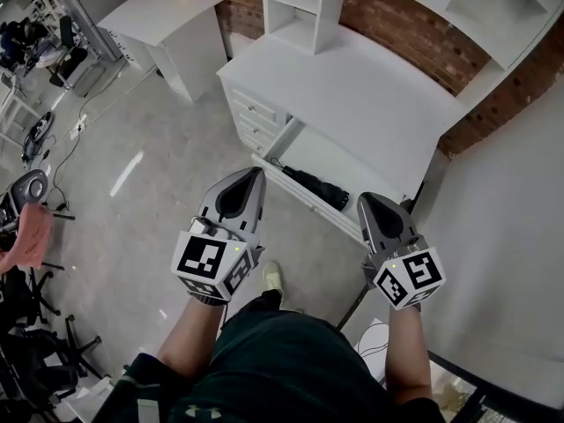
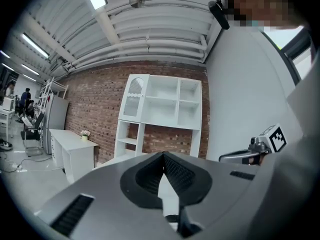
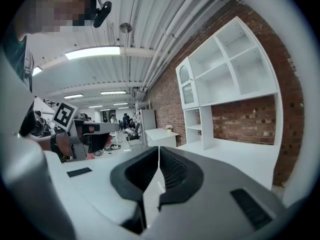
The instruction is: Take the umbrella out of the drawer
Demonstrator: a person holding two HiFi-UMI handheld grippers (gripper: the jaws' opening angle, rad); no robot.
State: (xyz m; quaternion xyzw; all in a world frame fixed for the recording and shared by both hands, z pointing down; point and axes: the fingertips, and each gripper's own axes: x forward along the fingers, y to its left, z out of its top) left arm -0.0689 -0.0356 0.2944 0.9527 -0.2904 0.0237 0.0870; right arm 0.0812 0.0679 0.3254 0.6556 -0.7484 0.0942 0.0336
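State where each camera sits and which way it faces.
Head view: on the head, steeply down at the umbrella in the open drawer; left gripper, right gripper and forearms show.
Left gripper view: on the left gripper, facing the shelf unit; shut fingers show.
Right gripper view: on the right gripper, facing along the desk top; shut fingers show.
Both gripper views share the shelf unit.

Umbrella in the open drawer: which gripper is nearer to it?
Right, narrowly. In the head view the right gripper points just past the right end of the umbrella; the left gripper is farther off its left end. Both are shut and empty.
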